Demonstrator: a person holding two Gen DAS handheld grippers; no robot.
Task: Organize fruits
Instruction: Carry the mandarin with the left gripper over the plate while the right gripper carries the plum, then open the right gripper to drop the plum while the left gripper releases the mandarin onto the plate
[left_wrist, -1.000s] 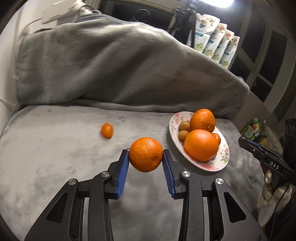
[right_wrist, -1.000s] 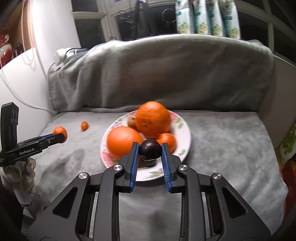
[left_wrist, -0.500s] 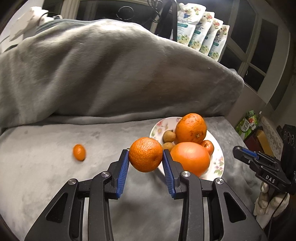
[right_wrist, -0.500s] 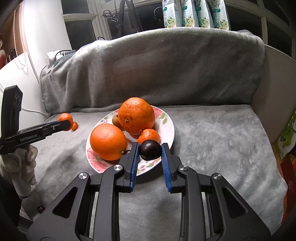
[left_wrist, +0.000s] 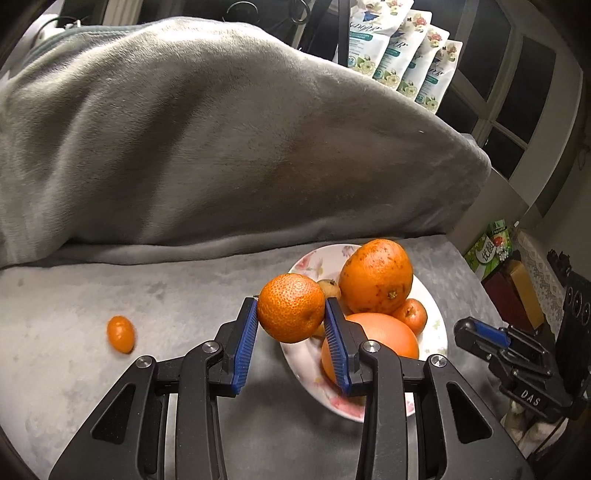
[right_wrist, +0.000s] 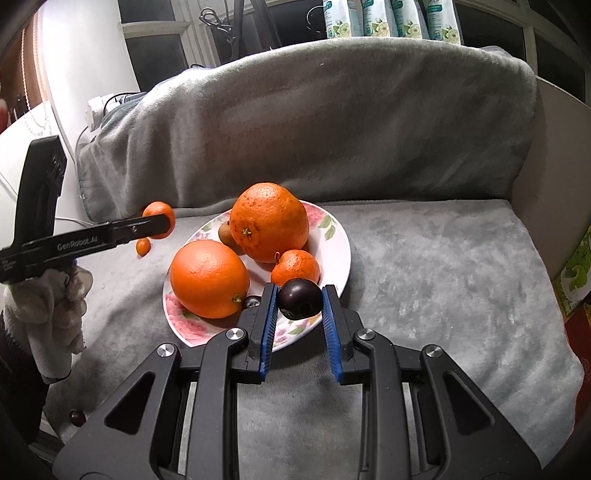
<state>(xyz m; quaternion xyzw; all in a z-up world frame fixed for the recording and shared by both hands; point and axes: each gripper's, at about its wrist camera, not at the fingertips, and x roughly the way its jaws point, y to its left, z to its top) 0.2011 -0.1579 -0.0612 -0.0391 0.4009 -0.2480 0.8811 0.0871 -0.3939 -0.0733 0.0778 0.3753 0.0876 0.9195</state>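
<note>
Left gripper (left_wrist: 291, 314): clamped on a mandarin (left_wrist: 290, 307), held in the air just at the left edge of the plate (left_wrist: 436, 334).
Right gripper (right_wrist: 299, 306): pinching a dark plum (right_wrist: 299, 298) between its blue pads, over the plate's near rim.
Plate contents: two big oranges, one speckled (right_wrist: 269, 221) at the back and one smooth (right_wrist: 209, 277) in front; a small tangerine (right_wrist: 295, 267); a brown kiwi (right_wrist: 226, 233) tucked behind; another dark fruit (right_wrist: 252, 302) partly hidden by the left finger.
Off the plate: a kumquat (left_wrist: 120, 333) lies alone on the grey blanket (left_wrist: 74, 350), left of the plate and well apart from it.
Background: floral pouches (left_wrist: 402, 48) stand in a row behind the sofa back.
</note>
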